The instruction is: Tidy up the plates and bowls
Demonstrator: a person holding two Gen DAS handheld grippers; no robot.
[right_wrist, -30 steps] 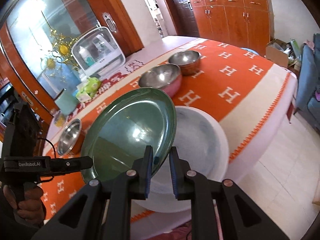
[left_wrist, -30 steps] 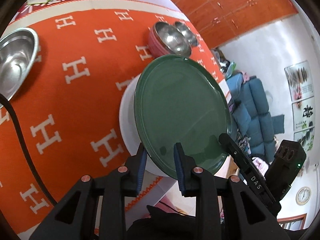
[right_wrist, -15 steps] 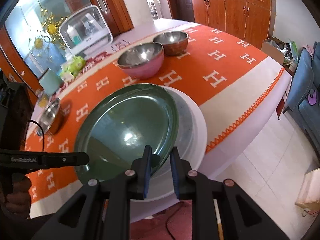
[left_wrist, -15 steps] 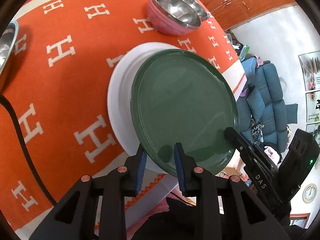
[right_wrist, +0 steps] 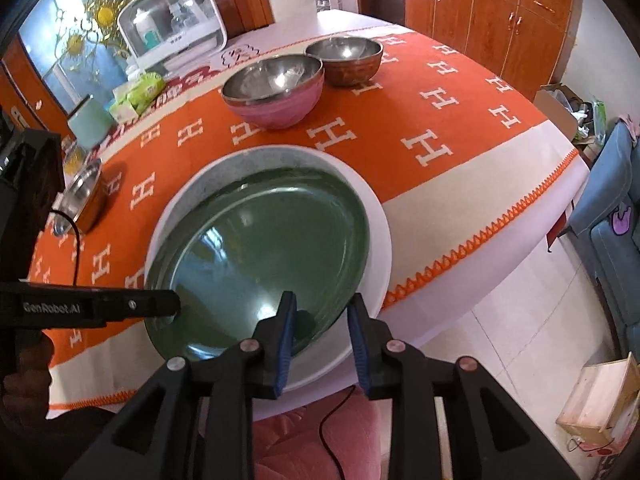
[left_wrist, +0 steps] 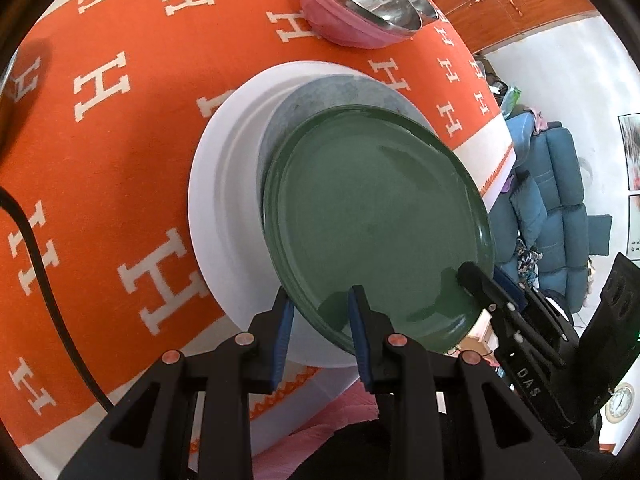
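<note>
A round green plate (right_wrist: 260,256) is lying face up on a grey plate (right_wrist: 224,168), itself stacked on a larger white plate (right_wrist: 380,236), near the front edge of a worktop (right_wrist: 472,176) covered in an orange cloth with white H letters. Being round, the green plate is showing no long axis; in the left wrist view it is sitting off-centre on the stack, overhanging toward the worktop's edge.

The left tongs (left_wrist: 320,312) are clenching the green plate's near rim, one blue pad under it and one over. The right tongs (right_wrist: 320,312) have just been opening: the left pad (right_wrist: 286,328) is touching the rim while the other is standing clear, so the grip is being released, with the rim between the jaws.

Farther back, a pink bowl (right_wrist: 276,88) is standing just beside a brown bowl (right_wrist: 346,60), both steel-lined and upright. A small steel bowl (right_wrist: 82,196) is sitting at the left, with a black cable (left_wrist: 36,264) nearby.
</note>
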